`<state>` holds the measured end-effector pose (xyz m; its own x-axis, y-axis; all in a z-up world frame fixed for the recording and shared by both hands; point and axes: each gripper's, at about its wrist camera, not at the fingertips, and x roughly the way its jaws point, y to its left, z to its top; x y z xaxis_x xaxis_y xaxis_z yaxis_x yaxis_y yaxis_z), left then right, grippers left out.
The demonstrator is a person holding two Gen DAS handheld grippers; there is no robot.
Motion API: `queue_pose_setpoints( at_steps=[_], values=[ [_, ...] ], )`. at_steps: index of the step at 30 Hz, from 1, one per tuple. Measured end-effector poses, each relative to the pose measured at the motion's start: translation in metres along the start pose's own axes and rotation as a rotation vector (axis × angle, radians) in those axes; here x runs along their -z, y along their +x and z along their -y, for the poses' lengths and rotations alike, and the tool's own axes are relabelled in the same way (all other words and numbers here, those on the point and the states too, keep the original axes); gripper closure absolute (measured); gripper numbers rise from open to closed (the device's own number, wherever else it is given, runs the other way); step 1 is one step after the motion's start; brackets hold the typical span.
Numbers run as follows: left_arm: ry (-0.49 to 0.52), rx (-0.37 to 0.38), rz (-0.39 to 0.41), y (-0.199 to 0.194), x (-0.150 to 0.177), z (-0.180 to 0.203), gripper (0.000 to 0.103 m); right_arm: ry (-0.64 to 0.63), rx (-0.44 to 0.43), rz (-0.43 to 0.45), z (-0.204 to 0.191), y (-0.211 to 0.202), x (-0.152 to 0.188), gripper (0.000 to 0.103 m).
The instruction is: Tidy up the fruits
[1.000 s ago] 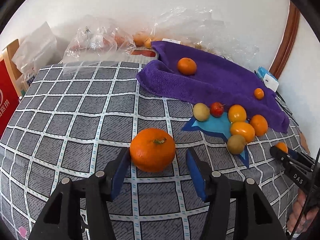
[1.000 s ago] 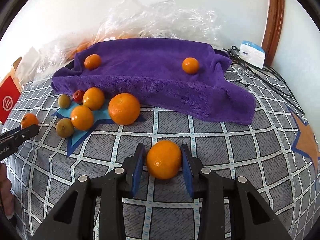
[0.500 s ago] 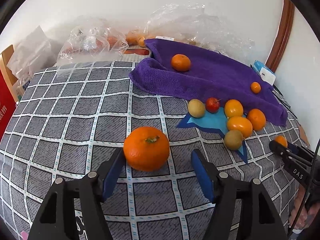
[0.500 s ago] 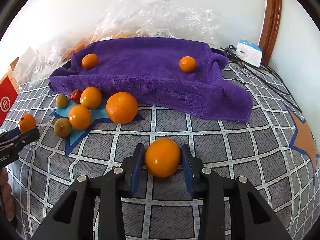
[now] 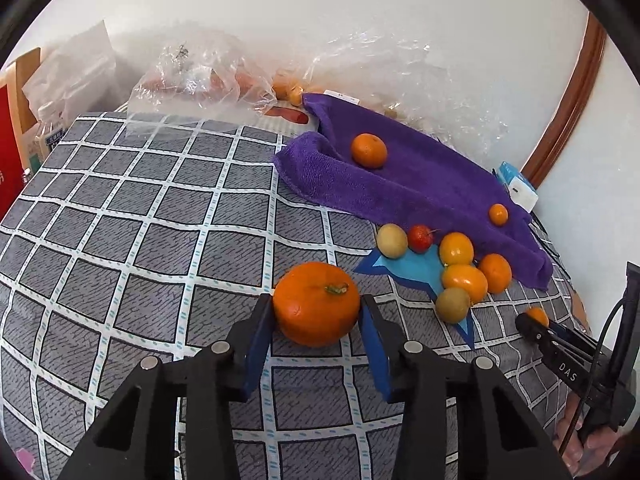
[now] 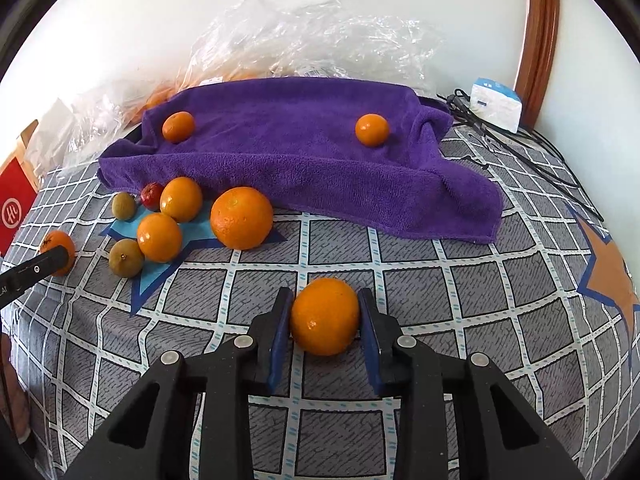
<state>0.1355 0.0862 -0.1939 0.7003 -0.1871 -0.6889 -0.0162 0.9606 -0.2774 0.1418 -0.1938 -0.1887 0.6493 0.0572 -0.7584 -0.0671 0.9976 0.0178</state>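
While the grey checked cloth (image 5: 152, 216) is seen spread under everything, a stemmed orange (image 5: 317, 303) is flanked by the left gripper (image 5: 318, 320), whose jaws are closing — both blue pads are seen touching its sides. Further right, a loose cluster of fruit (image 5: 456, 268) is found on a blue star beside the purple towel (image 5: 420, 184). A smaller orange (image 6: 325, 315) is pinched tight by the right gripper (image 6: 325, 320), just above the cloth.
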Motion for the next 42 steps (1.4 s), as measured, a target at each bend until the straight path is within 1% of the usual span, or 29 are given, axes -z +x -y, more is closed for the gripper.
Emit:
queue_pose_setpoints(
  at_steps=[7, 15, 18, 20, 23, 29, 35, 39, 42],
  values=[
    [-0.006, 0.003, 0.047, -0.009, 0.000, -0.002, 0.062, 0.017, -0.022, 0.023, 0.004, -0.005, 0.001, 0.071],
    [-0.013, -0.001, 0.057, -0.010, -0.001, -0.003, 0.062, 0.036, -0.044, 0.043, 0.009, -0.007, 0.002, 0.071],
    [-0.030, 0.003, 0.040, -0.008, -0.002, -0.006, 0.062, 0.036, -0.036, 0.053, 0.009, -0.009, 0.002, 0.071],
    [-0.046, 0.014, 0.009, -0.006, -0.003, -0.008, 0.062, 0.040, -0.026, 0.058, 0.010, -0.010, 0.003, 0.071],
    [-0.030, 0.003, -0.005, -0.008, -0.005, -0.007, 0.062, 0.049, -0.018, 0.046, 0.012, -0.010, 0.002, 0.071],
    [-0.005, 0.008, 0.021, -0.024, -0.026, 0.004, 0.062, 0.091, -0.008, 0.063, 0.023, -0.018, -0.009, 0.071],
    [0.025, 0.012, 0.064, -0.030, -0.056, 0.019, 0.062, 0.103, 0.007, 0.100, 0.029, -0.027, -0.034, 0.071],
    [0.050, 0.017, 0.089, -0.023, -0.074, 0.025, 0.062, 0.101, 0.005, 0.129, 0.033, -0.025, -0.054, 0.071],
    [0.069, -0.001, 0.092, -0.010, -0.082, 0.028, 0.062, 0.126, -0.037, 0.130, 0.040, -0.015, -0.070, 0.071]
  ],
)
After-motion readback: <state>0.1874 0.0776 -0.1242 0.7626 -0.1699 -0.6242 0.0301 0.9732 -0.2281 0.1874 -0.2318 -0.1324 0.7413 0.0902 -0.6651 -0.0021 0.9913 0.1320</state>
